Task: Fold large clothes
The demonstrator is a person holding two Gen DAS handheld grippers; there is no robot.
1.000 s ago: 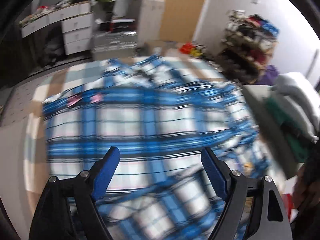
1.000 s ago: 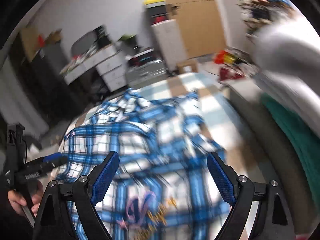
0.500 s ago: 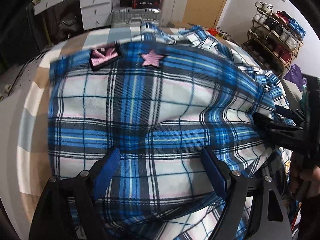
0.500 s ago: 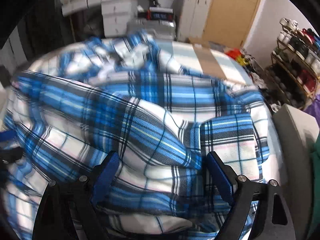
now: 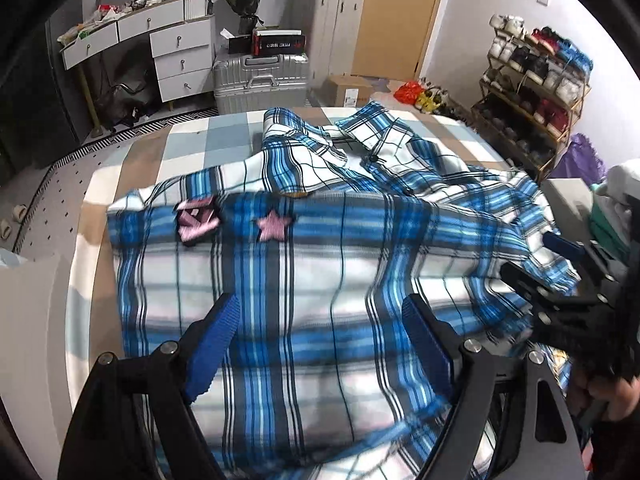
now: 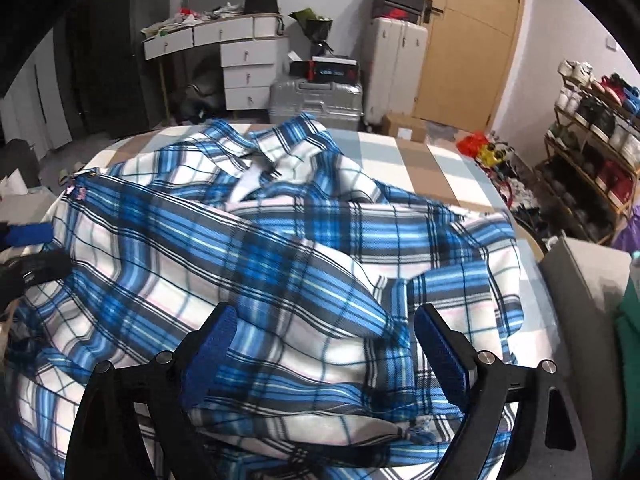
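Observation:
A large blue and white plaid shirt (image 5: 320,248) lies rumpled over a checked bed, its collar at the far side. It carries a pink star patch (image 5: 273,227) and a pink badge patch (image 5: 197,224). My left gripper (image 5: 320,336) is open just above the shirt's near part, nothing between its blue pads. My right gripper (image 6: 324,344) is open over bunched folds of the same shirt (image 6: 280,264). The right gripper also shows at the right edge of the left wrist view (image 5: 560,280), and the left gripper shows at the left edge of the right wrist view (image 6: 28,252).
The bed (image 5: 188,144) has a beige, blue and white checked cover. Behind it stand a silver suitcase (image 5: 260,80), a white drawer desk (image 5: 160,48) and a cardboard box (image 5: 348,90). A shoe rack (image 5: 532,92) is at the right. A grey box (image 6: 588,300) stands by the bed's right side.
Both grippers have pulled back and tilted up, so more of the room and the shirt's collar show. The shirt lies lower and flatter than half a second ago. Both grippers stay open.

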